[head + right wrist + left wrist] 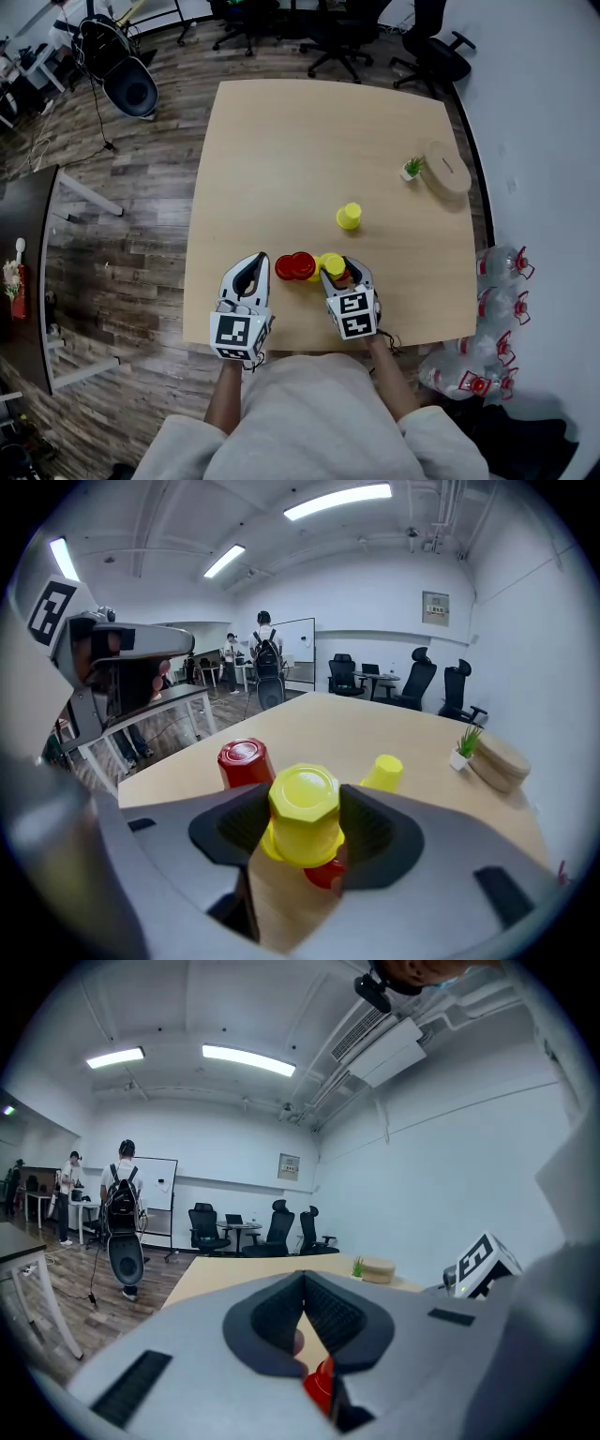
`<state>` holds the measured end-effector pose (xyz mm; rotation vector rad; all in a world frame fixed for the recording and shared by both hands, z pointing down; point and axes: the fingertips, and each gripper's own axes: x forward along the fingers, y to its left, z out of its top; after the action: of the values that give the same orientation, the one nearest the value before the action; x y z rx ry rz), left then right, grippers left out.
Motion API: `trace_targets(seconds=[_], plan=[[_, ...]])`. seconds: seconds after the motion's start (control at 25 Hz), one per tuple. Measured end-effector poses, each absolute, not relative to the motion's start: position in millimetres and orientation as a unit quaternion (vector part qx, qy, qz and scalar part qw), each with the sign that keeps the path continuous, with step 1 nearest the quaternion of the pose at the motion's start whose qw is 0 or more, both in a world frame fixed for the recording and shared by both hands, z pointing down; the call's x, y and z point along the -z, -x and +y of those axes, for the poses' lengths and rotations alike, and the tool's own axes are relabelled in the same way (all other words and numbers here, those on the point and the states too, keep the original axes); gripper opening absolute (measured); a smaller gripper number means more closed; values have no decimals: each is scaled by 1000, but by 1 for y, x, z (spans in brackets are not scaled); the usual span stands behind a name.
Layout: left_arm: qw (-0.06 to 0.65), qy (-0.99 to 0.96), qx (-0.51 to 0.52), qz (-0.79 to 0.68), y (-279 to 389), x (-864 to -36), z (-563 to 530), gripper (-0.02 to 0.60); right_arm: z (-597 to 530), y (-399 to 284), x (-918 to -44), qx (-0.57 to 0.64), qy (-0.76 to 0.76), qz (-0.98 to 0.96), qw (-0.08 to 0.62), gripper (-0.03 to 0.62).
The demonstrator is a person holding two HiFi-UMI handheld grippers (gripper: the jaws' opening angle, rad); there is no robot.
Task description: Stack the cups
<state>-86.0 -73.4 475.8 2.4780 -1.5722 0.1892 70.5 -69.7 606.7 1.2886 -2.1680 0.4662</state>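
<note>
My right gripper (339,270) (305,825) is shut on an upside-down yellow cup (304,810) (331,264) near the table's front edge. A bit of red cup (328,874) shows under its rim. Just left of it stands an upside-down red cup (295,266) (245,761). A second yellow cup (349,217) (382,772) stands upside down farther out, toward the table's middle. My left gripper (259,257) (302,1283) rests left of the red cup with its tips together and nothing held. A sliver of red cup (321,1382) shows below its jaws.
A small potted plant (412,168) (464,744) and a round wooden piece (446,167) (501,759) sit at the wooden table's (281,141) far right. Water bottles (502,272) stand on the floor to the right. Office chairs (427,52) stand beyond the far edge.
</note>
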Motion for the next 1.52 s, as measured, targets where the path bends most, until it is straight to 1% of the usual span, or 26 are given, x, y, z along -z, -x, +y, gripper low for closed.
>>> trace_targets(seconds=[0.32,0.44,0.56,0.92,1.04,1.28,1.52], plan=[[98,-840,-64,-530,88,-473,-75,11,-70,-67,-609,-174,-480,-811,286,236],[96,-840,-65,-529,88,-473,-77,11,-72,-65,-602,-164,-478,-818,275,273],[96,-842,-64,-528,86,-473,-78,11,-70,-66,-600,-166,-475,-822,266,284],[96,-848,-63,-518,75,-472,-80,11,-91,-87,-527,-122,-512,-831,180,288],[95,-848,-64,-517,72,-472,-81,11,-106,-101,-511,-109,-526,-827,167,288],[96,-846,-68,-520,69,-473,-81,11,-138,-126,-517,-106,-538,-818,173,288],[99,-842,-74,-526,69,-476,-86,11,-173,-140,-556,-126,-530,-813,208,288]])
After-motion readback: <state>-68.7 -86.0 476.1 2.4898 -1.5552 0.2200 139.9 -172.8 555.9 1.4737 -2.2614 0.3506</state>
